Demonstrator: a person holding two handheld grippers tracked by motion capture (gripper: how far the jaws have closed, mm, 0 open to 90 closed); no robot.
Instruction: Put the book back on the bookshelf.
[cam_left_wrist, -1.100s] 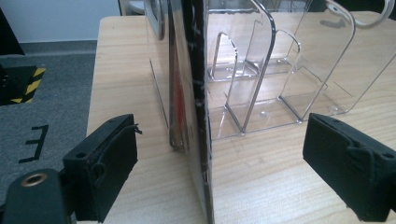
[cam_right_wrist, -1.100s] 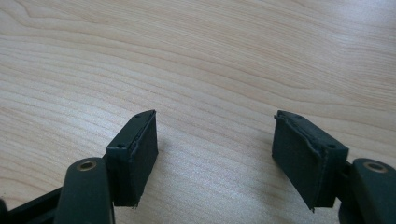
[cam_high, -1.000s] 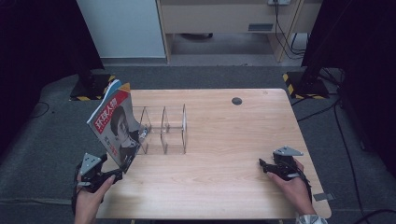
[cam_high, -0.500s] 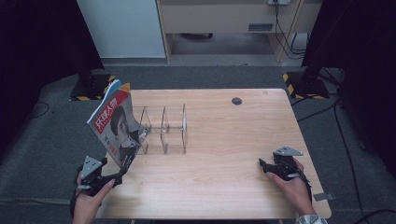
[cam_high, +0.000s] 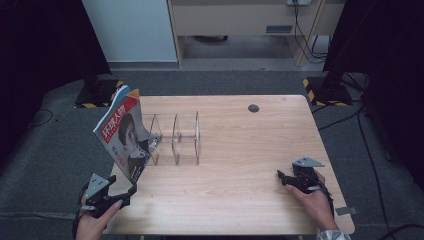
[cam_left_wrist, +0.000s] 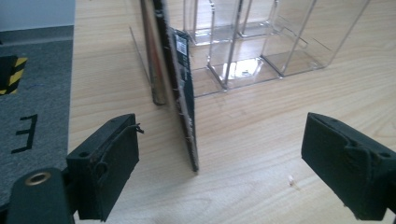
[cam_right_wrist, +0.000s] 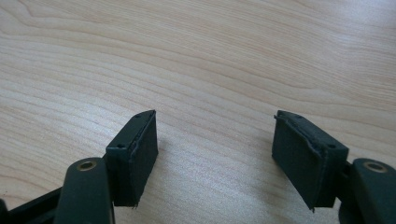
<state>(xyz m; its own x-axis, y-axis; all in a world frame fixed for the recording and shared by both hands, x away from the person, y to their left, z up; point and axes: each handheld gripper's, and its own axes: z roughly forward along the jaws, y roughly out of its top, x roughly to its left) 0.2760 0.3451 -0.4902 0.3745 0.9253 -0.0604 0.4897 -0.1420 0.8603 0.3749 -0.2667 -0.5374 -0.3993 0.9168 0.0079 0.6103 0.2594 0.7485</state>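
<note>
A magazine (cam_high: 121, 131) with a red-and-white cover stands on edge at the table's left, leaning against the left end of a clear acrylic divider rack (cam_high: 176, 137). My left gripper (cam_high: 129, 192) sits open near the front left corner, just short of the magazine's lower corner. In the left gripper view the magazine's edge (cam_left_wrist: 185, 98) stands between and ahead of the wide-apart jaws of the left gripper (cam_left_wrist: 219, 168), touching neither, with the rack (cam_left_wrist: 252, 42) behind. My right gripper (cam_high: 281, 177) rests open at the front right, and in its own view the right gripper (cam_right_wrist: 215, 154) holds nothing over bare wood.
The wooden table (cam_high: 240, 200) has a round black cable hole (cam_high: 253, 108) at the back. Its left edge lies close to the magazine, with grey floor (cam_left_wrist: 32, 93) beyond. Black stands with striped bases (cam_high: 325, 90) flank the table.
My left gripper has drawn back a little toward the near edge, away from the magazine's lower corner. The magazine stays leaning on the rack. The right gripper has not moved.
</note>
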